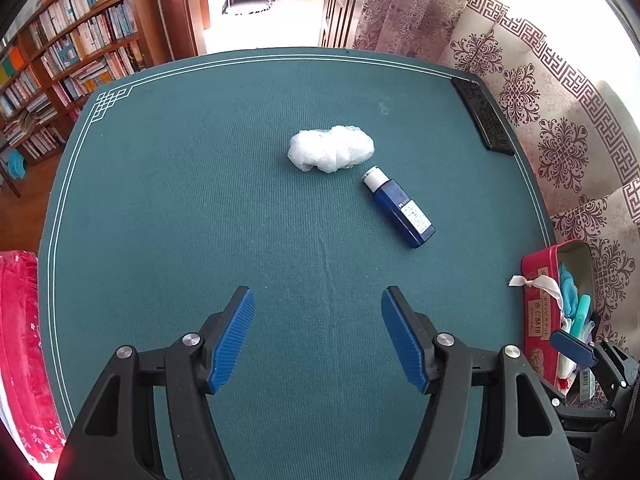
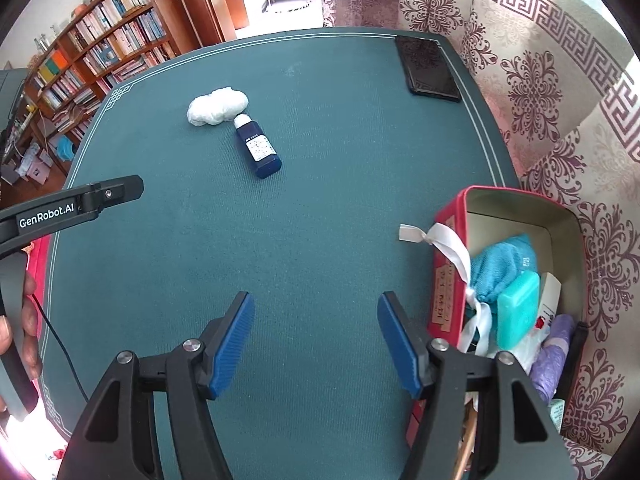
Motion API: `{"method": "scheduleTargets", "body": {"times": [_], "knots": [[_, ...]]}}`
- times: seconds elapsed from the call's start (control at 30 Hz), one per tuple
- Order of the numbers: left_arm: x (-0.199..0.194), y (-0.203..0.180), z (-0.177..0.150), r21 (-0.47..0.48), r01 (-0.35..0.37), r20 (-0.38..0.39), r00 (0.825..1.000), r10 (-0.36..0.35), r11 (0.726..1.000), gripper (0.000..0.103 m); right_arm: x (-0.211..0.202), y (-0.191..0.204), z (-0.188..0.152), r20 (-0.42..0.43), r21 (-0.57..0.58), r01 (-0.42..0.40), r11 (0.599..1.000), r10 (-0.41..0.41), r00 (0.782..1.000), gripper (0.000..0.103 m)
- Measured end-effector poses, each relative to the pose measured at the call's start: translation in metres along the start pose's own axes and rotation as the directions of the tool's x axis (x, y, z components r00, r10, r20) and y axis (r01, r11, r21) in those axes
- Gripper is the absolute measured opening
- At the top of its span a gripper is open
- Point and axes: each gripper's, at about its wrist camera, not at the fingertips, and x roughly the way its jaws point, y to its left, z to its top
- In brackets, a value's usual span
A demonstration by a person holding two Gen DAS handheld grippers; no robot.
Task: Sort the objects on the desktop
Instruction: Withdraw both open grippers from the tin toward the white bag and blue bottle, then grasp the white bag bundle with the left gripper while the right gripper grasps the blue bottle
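Green felt table (image 1: 168,208): left gripper (image 1: 318,334) and right gripper (image 2: 316,338) both agape, empty. Mid-table lies blue bottle (image 1: 401,209), rigid, probably slick; grasp across body. Crumpled plastic bag (image 1: 331,149) beside its cap, soft, light.

On the table (image 2: 168,264), the crumpled bag (image 2: 218,111) lay toward the far side, with the bottle (image 2: 258,148) just beside it, nearer and to its right, cap end toward the bag. The phone (image 2: 427,69) sat at the far right corner. The tin box (image 2: 452,248) stood at the near right edge, with a cloth pouch (image 2: 500,268) and a small case (image 2: 518,312) in it.
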Motion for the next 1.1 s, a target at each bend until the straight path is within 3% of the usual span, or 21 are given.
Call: {"method": "scheduleTargets", "body": {"times": [0.17, 0.33, 0.67, 0.83, 1.1], "knots": [[0.017, 0.013, 0.027, 0.036, 0.03, -0.009, 1.0, -0.03, 0.999, 0.069, 0.015, 0.012, 0.011, -0.013, 0.001, 0.003, 1.0, -0.003, 1.0, 0.077], [0.037, 0.01, 0.054, 0.121, 0.031, -0.009, 0.999, -0.031, 0.992, 0.08, 0.033, 0.019, 0.025, -0.031, 0.017, 0.005, 1.0, -0.004, 0.999, 0.078], [0.077, -0.01, 0.1, 0.315, 0.006, -0.002, 1.0, -0.005, 0.949, 0.082, 0.059, 0.026, 0.054, -0.046, 0.039, 0.008, 0.999, -0.007, 0.999, 0.078], [0.091, -0.019, 0.112, 0.389, -0.004, -0.001, 1.0, 0.004, 0.921, 0.082, 0.068, 0.03, 0.066, -0.048, 0.034, 0.016, 0.999, -0.015, 0.999, 0.078], [0.111, -0.018, 0.12, 0.422, 0.007, -0.025, 1.0, 0.004, 0.906, 0.082, 0.077, 0.036, 0.087, -0.037, 0.025, 0.011, 1.0, -0.01, 0.999, 0.078]]}}
